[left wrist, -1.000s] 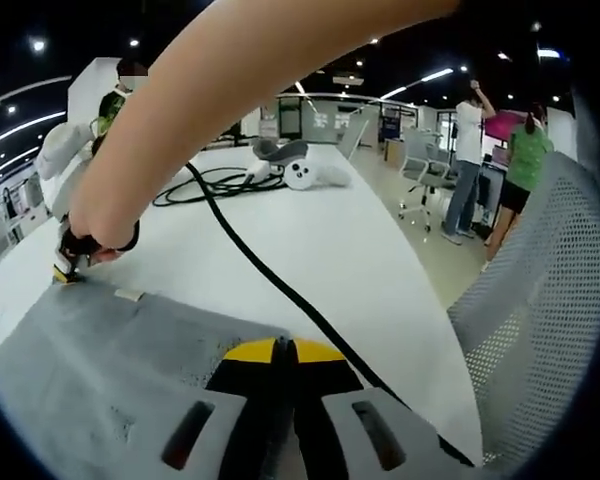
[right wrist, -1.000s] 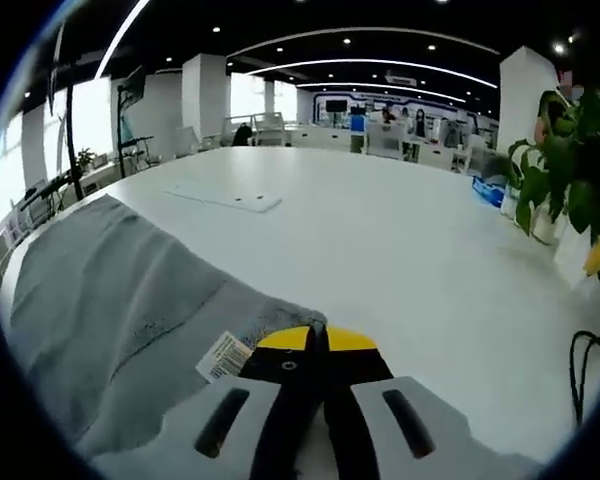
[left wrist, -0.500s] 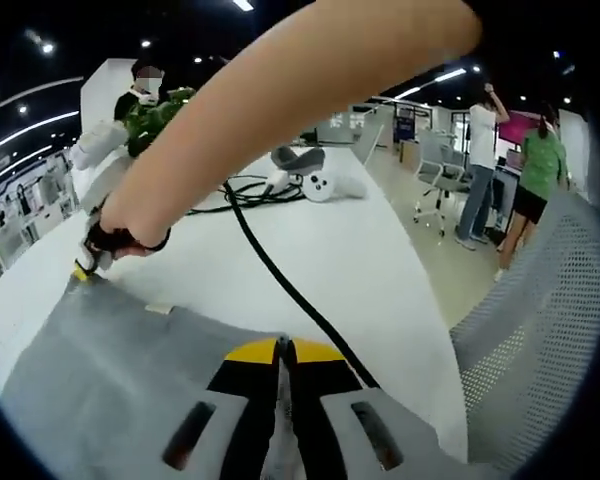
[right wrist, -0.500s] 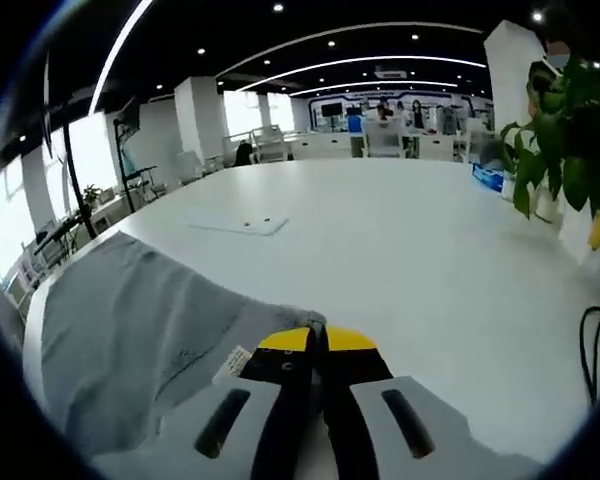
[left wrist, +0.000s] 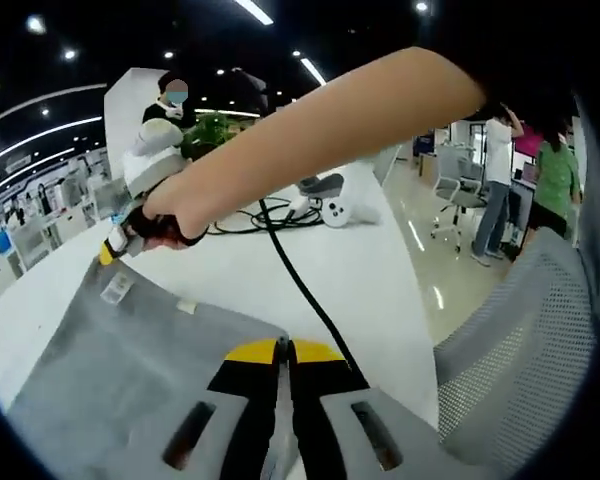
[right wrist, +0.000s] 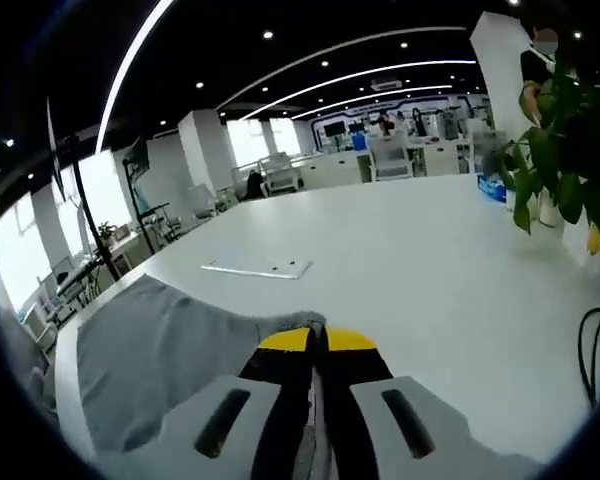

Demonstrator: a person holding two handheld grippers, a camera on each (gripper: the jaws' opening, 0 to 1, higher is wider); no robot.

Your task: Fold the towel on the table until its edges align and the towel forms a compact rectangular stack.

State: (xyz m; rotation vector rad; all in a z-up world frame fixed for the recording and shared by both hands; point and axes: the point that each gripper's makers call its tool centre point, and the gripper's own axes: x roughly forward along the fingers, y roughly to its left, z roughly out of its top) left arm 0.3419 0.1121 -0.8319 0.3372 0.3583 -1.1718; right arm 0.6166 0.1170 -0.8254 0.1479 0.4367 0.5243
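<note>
**A:** Where is the soft grey cloth towel (left wrist: 130, 350) right now?

**B:** It hangs raised between your two tools, above the broad white table (left wrist: 370, 280). In the left gripper view it spreads away from your left gripper (left wrist: 282, 352), whose yellow-tipped jaws are pressed together on its near edge. At the far corner, beside the small white label, your right gripper (left wrist: 118, 247) pinches it too, with your bare forearm crossing the view above.

**A:** And from the other side?

**B:** In the right gripper view the towel (right wrist: 150, 355) falls off to the left of your right gripper (right wrist: 315, 340), jaws closed on a bunched corner. Beyond it the tabletop (right wrist: 410, 260) runs flat, with a thin white plate (right wrist: 255, 268) lying well apart from the cloth.

**A:** So which relation matters for the fold?

**B:** The held edge runs between your two grippers, and the free body of the towel trails away from it. I judge that you must carry both corners together towards the opposite edge, keeping that line straight. Mind the black cable (left wrist: 300, 290) lying just beside the cloth on the left gripper's side; it could snag.
</note>
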